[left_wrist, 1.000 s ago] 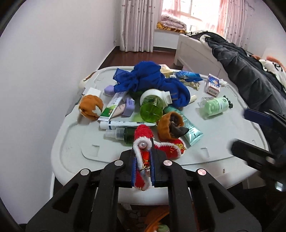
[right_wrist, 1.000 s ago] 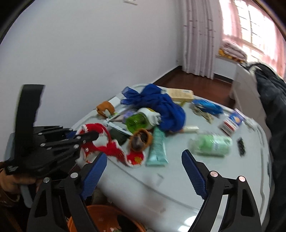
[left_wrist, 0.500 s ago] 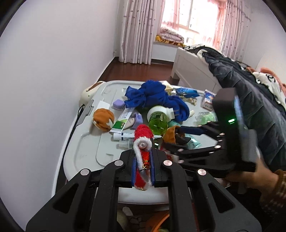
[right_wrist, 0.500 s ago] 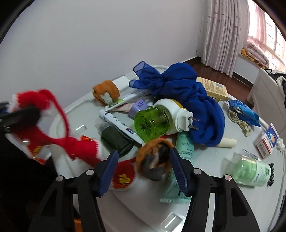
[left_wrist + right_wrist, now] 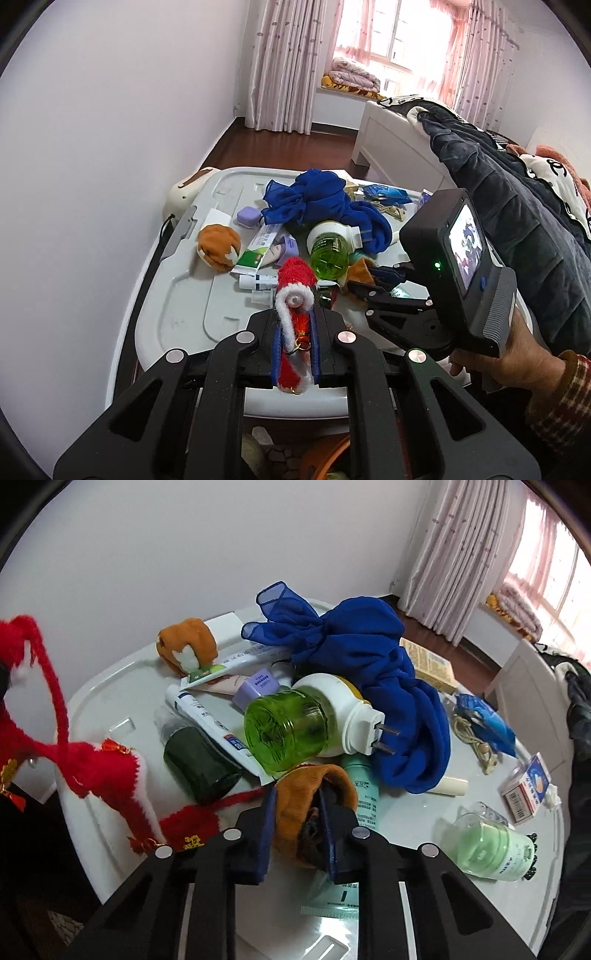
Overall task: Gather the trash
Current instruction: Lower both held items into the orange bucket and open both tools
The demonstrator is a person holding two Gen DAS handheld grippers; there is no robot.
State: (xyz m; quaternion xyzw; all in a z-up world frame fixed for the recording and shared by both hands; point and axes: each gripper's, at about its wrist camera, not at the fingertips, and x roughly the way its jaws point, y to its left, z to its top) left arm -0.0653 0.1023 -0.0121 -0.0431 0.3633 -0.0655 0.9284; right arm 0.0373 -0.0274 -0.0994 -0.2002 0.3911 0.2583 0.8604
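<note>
Left wrist view: print on the white-and-green tube (image 5: 258, 248) is too small to read. The left gripper (image 5: 295, 341) points down toward the grey worktop (image 5: 177, 310), its fingers (image 5: 277, 345) clamped tight on a red knitted ornament (image 5: 293, 295) with white trim. At right a hand (image 5: 517, 356) grips the right gripper (image 5: 373, 282), angled down into the clutter.

Right wrist view: labels on the purple bottle (image 5: 256, 688) and the red-and-blue box (image 5: 526, 788) are illegible. The right gripper (image 5: 297, 825) has just been closing; its fingers (image 5: 263, 834) now press an orange-brown sock (image 5: 295, 805) lying on the worktop beside a green plug-in bottle (image 5: 284, 731).
</note>
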